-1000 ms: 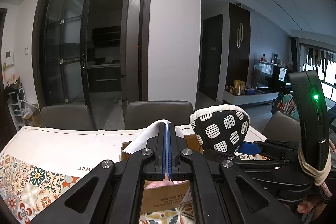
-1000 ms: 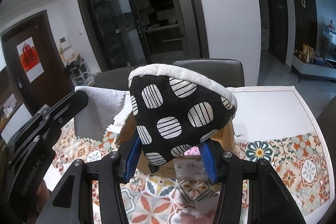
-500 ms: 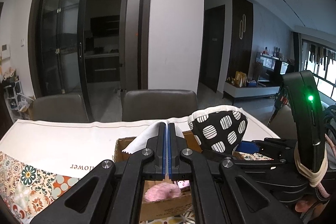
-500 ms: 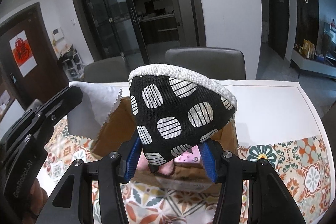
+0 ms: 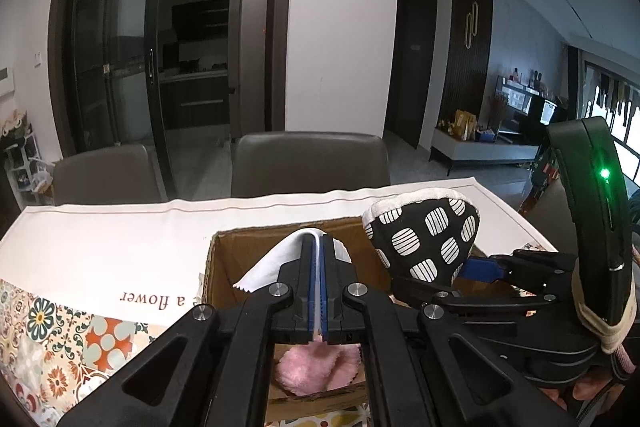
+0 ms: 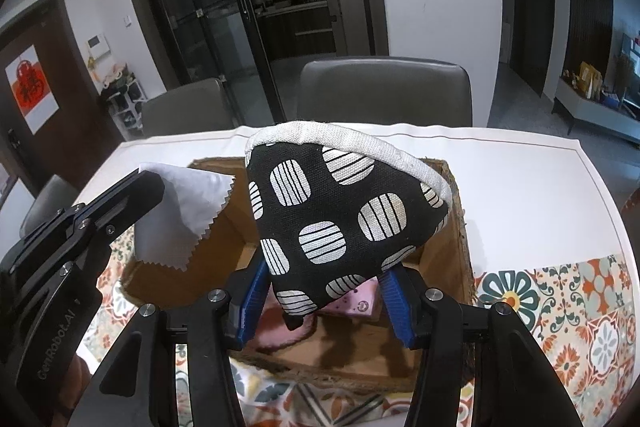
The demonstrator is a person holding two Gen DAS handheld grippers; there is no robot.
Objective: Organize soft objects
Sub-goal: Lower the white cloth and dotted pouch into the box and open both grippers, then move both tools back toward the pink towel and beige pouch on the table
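My left gripper is pinched almost fully together on a white cloth with zigzag-cut edges; the fabric folds over the tips and hangs down the left side. My right gripper stands about half open, its blue pads pressing on both sides of a black pot holder with white striped spots and a pale bound rim. Both held pieces hang over an open cardboard box. From the left wrist camera I see the pot holder just to the right of the cloth, above the box's right part. Inside the box lies a fluffy pink pad near the front wall, and from the right camera a flat pink packet shows under the pot holder; I cannot read its small print.

The box sits on a table covered by a cloth with a plain white middle and a border of orange, teal and cream tile patterns. On the white part, left of the box, I read upside-down brown script ending in "a flower". The side of my left gripper, seen from the right camera, bears the word "GenRobot.AI".

Two grey padded chairs stand at the far side of the table. Behind them are dark-framed glass sliding doors opening onto a dim kitchen, a white wall, and a brown door with a red paper decoration on the left.
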